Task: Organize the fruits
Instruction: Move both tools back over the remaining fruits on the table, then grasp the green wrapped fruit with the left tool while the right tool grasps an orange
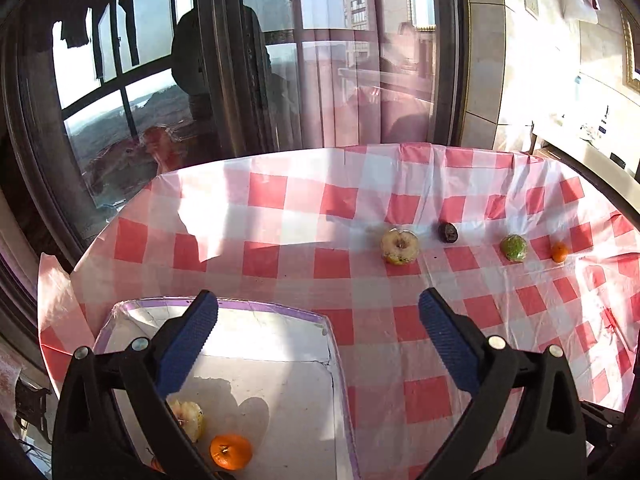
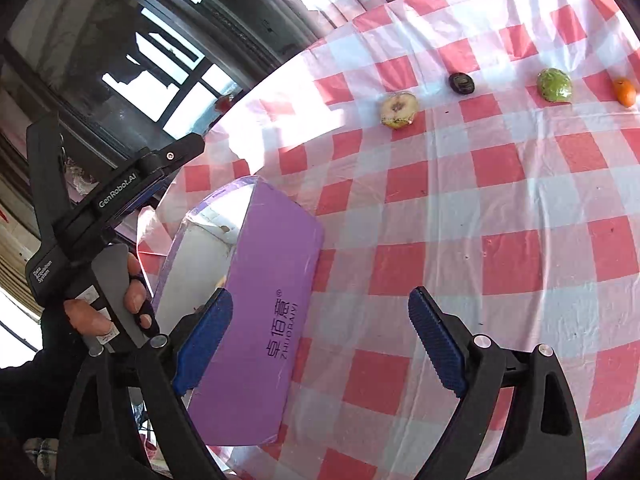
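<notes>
A purple box (image 1: 336, 360) with a white inside sits at the table's near left; it also shows in the right wrist view (image 2: 272, 280). In it lie a pale apple (image 1: 188, 418) and an orange tangerine (image 1: 231, 451). My left gripper (image 1: 318, 320) is open and empty above the box's far edge. My right gripper (image 2: 320, 328) is open and empty beside the box's purple wall. On the cloth, in a row, lie a pale apple (image 1: 400, 246) (image 2: 399, 110), a dark fruit (image 1: 448, 232) (image 2: 461, 82), a green fruit (image 1: 514, 247) (image 2: 554, 85) and a small tangerine (image 1: 559, 252) (image 2: 625, 91).
A red-and-white checked cloth (image 1: 400, 340) covers the round table. A dark window frame (image 1: 224, 60) stands behind the table. The left gripper's body and the hand on it (image 2: 120, 240) are left of the box in the right wrist view.
</notes>
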Motion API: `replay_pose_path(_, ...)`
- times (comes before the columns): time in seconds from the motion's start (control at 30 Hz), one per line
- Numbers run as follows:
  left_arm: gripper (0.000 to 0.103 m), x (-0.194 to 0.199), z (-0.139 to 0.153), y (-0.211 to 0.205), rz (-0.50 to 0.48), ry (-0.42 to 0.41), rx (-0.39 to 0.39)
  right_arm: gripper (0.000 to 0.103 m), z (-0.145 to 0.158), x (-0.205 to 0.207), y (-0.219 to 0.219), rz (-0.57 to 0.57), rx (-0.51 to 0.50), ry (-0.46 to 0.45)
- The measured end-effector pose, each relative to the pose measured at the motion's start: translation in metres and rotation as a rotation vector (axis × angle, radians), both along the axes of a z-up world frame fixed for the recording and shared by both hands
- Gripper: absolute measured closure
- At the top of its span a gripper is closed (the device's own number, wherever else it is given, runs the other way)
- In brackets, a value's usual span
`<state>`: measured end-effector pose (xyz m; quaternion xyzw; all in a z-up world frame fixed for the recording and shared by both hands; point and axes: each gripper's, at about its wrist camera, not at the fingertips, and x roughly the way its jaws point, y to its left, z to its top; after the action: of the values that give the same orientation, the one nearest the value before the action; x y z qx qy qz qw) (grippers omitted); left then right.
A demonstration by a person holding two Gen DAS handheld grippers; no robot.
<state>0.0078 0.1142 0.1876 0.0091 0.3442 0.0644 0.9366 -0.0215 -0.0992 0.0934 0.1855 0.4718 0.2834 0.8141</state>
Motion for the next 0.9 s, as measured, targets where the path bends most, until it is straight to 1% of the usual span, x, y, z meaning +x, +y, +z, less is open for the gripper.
replay_pose_path(0.07,0.002,0.011,-0.012,-0.033,-0.058,0.044,-0.015,0.016,-0.013,0.011,-0.031,-0.099,-0.130,0.011)
replay_pose_path(0.17,0.002,0.027,-0.047,-0.081,-0.146,0.153,-0.050,0.016,-0.033,0.029,-0.076,-0.217,-0.291,0.028)
replay_pose_path(0.3,0.002,0.043,-0.104,-0.132,-0.208,0.310,-0.039,0.016,-0.065,0.060,-0.131,-0.343,-0.440,0.051)
replay_pose_path(0.37,0.002,0.049,-0.128,-0.151,-0.223,0.359,-0.037,0.016,-0.077,0.075,-0.150,-0.380,-0.505,0.044)
replay_pose_path(0.43,0.003,0.055,-0.146,-0.165,-0.234,0.388,-0.025,0.016,-0.083,0.091,-0.162,-0.404,-0.571,0.015)
replay_pose_path(0.5,0.002,0.061,-0.159,-0.177,-0.239,0.407,-0.011,0.016,-0.088,0.106,-0.174,-0.410,-0.601,-0.016)
replay_pose_path(0.63,0.002,0.075,-0.177,-0.192,-0.239,0.428,0.011,0.017,-0.091,0.143,-0.182,-0.448,-0.629,-0.066)
replay_pose_path(0.7,0.003,0.086,-0.182,-0.197,-0.238,0.423,0.016,0.017,-0.091,0.163,-0.185,-0.475,-0.628,-0.077)
replay_pose_path(0.8,0.003,0.105,-0.187,-0.203,-0.235,0.415,0.023,0.018,-0.091,0.197,-0.191,-0.518,-0.606,-0.064)
replay_pose_path(0.9,0.003,0.129,-0.189,-0.208,-0.237,0.390,0.018,0.019,-0.087,0.224,-0.196,-0.571,-0.595,-0.089)
